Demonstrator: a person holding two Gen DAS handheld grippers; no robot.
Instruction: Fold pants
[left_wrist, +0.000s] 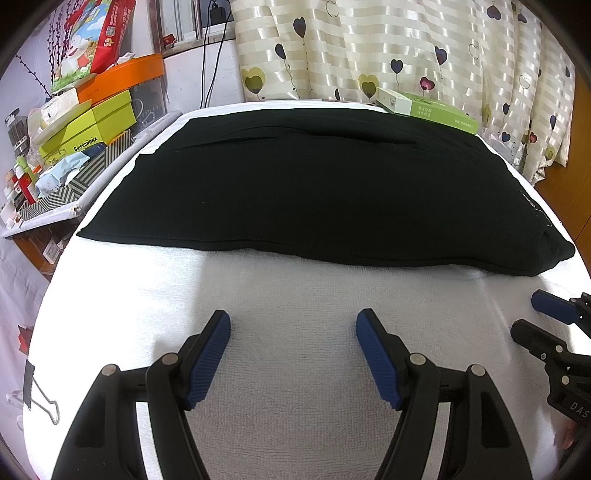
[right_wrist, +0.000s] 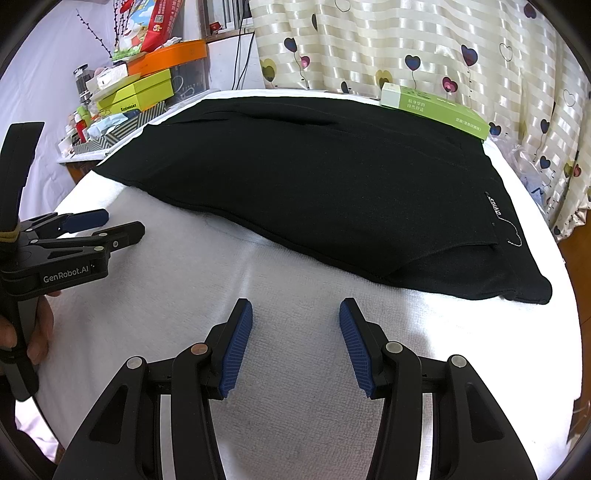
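Nearest to us, our left gripper (left_wrist: 293, 321) hangs low over the white towel (left_wrist: 295, 288) with its jaws spread wide and nothing between the blue pads (left_wrist: 208, 360). Our right gripper (right_wrist: 295, 308) sits the same way, jaws wide apart and empty, just above the towel. In the left wrist view the right gripper shows at the right edge; in the right wrist view the left gripper shows at the left edge, with a hand (right_wrist: 35, 332) wrapped around its handle. A binder clip (left_wrist: 38, 395) is clipped at the towel's left edge.

Past both grippers lie the black pants (left_wrist: 314, 192), spread flat across the far half of the towel, apart from either gripper. They look folded lengthwise, with a small label (right_wrist: 495, 208) near their right end.

Beyond the pants, a green box (left_wrist: 430, 110) rests at the far right corner. To the far left stands a cluttered shelf with a yellow-green box (left_wrist: 88, 127) and an orange tray (left_wrist: 122, 77). A curtain with hearts (left_wrist: 406, 48) hangs behind.
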